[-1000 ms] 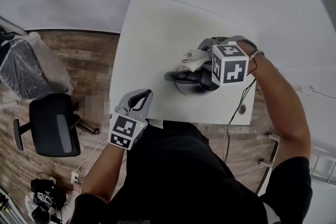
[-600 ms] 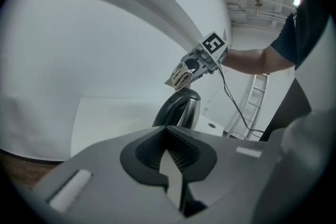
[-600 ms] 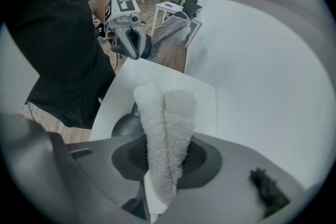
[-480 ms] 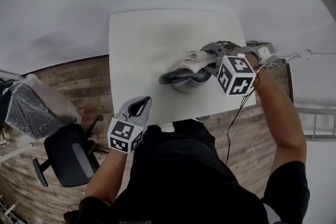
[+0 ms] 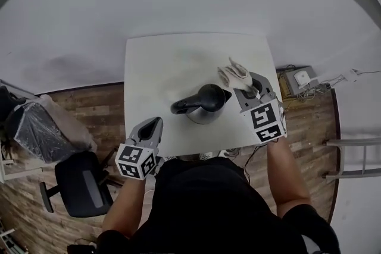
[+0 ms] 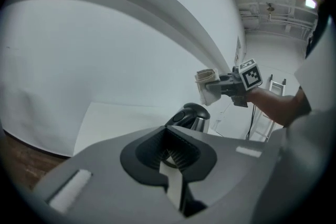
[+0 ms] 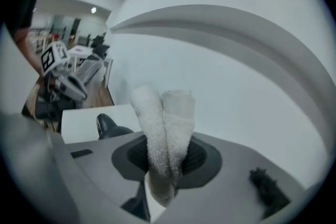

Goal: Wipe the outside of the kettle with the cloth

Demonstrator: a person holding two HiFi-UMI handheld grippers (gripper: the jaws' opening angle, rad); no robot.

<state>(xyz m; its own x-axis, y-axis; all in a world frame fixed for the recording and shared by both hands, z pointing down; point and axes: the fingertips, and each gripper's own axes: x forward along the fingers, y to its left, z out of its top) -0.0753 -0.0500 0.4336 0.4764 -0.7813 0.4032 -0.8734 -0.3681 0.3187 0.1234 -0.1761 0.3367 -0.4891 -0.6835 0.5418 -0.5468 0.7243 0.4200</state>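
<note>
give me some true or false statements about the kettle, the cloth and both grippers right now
1. The right gripper is clamped on the cloth. True.
2. The cloth is pressed against the kettle. False: it is held in the air beside the kettle, apart from it.
3. The kettle stands upright on the white table. True.
4. The left gripper grips the kettle's handle. False: its jaws are together on nothing, near the table's front edge, clear of the kettle.

Kettle on white table; right gripper holds cloth beside it; left gripper at near edge.
</note>
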